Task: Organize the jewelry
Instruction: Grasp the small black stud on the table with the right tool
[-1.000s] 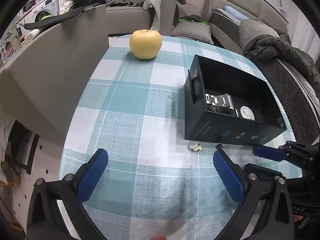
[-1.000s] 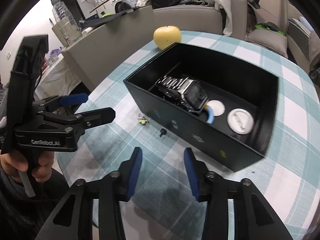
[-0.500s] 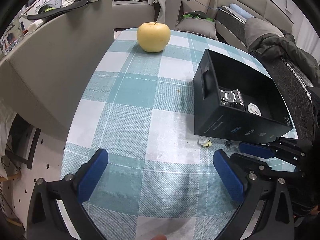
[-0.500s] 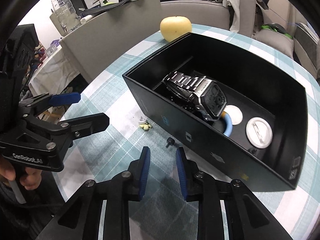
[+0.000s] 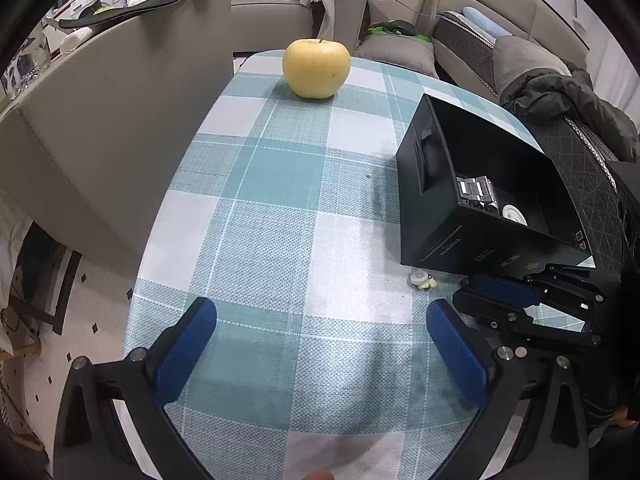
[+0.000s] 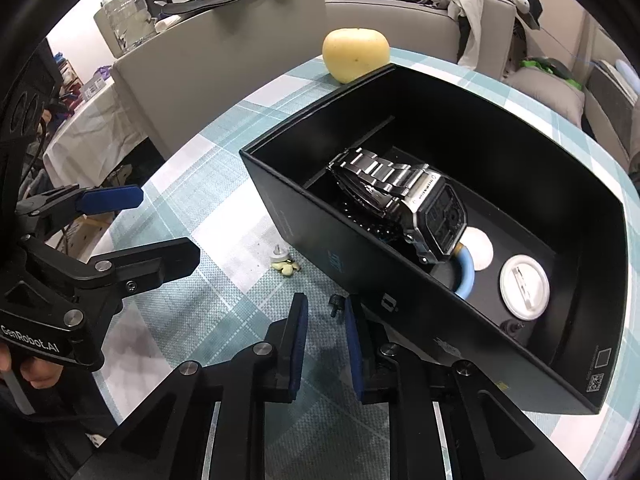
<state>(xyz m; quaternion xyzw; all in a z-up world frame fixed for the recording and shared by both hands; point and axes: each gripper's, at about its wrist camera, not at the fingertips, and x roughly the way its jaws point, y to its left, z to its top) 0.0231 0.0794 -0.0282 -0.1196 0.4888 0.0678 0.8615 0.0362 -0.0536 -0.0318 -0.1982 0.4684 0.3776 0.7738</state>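
The box [image 6: 304, 216] stands on the desk [image 5: 280, 240] just beyond the right gripper [image 6: 326, 320], to the right of its jaws. In it lie a watch [image 6: 404, 196] and, nearer the jaws, two discs [image 6: 524, 286]. A small stud [image 6: 335, 304] sits at the tips of those jaws, an earring [image 6: 282, 262] a little further out and left. The apple [image 5: 316, 68] lies far ahead of the left gripper [image 5: 320, 332], the box ahead and right of it.
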